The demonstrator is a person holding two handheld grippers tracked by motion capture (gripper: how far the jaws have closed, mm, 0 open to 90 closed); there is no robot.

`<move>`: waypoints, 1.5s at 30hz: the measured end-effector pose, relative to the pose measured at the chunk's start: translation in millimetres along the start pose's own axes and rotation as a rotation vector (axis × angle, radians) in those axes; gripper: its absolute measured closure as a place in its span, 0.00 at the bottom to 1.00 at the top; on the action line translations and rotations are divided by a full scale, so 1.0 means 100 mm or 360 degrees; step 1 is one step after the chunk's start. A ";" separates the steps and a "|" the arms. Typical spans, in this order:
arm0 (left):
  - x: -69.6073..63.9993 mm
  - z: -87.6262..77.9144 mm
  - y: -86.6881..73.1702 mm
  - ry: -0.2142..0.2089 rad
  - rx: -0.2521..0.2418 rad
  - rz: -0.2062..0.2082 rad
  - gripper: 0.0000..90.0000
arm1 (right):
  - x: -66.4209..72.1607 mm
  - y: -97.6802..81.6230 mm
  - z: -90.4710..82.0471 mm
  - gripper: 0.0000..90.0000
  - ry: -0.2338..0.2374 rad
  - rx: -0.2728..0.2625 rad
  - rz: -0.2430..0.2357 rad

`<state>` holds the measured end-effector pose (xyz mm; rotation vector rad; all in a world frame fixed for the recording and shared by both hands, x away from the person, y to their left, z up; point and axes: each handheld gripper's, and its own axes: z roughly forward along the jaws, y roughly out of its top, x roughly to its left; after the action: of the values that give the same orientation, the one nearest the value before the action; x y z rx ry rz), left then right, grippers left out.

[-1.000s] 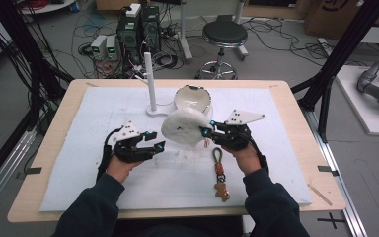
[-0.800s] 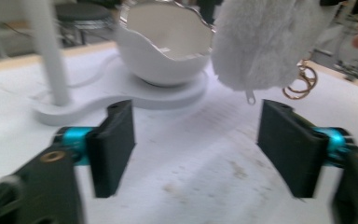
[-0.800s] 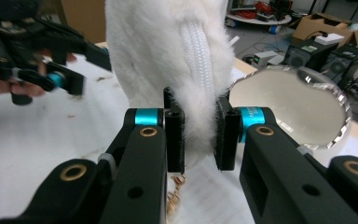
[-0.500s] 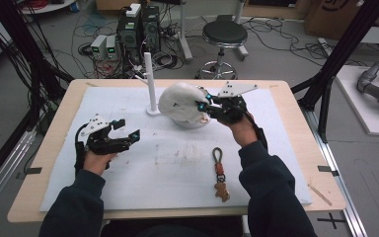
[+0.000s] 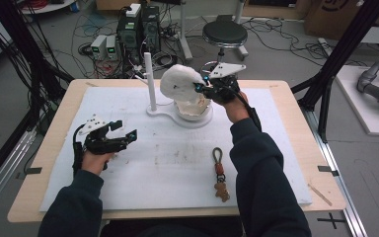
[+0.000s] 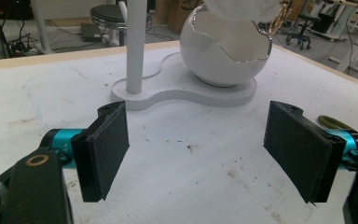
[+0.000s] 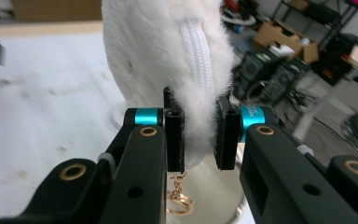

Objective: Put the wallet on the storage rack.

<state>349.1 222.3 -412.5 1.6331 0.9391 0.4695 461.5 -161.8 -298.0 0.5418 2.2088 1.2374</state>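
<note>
High view: right tongs (image 5: 201,85) clamped on white plush pouch (image 5: 179,82), raised since 0.5 s ago above egg-shaped bowl (image 5: 193,107). Left tongs (image 5: 126,132) unmoved.

Left gripper view: left tongs (image 6: 196,149) wide open, empty.

Right gripper view: right tongs (image 7: 200,135) pinching pouch beside zipper (image 7: 197,46).

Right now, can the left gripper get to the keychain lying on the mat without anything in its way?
Probably yes. The left gripper is open and holds nothing, and only bare white mat lies between it and the keychain. The right gripper is off by the egg-shaped bowl, clamped on the white plush pouch.
</note>
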 end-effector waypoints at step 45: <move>0.00 0.01 -0.04 -0.0020 0.0030 -0.0038 0.25 | 0.10 -0.35 0.43 0.87 -0.0235 0.0545 -0.0544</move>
<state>348.7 221.4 -416.8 1.6386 0.9549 0.4346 478.1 -145.5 -349.2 0.3495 2.2775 0.6300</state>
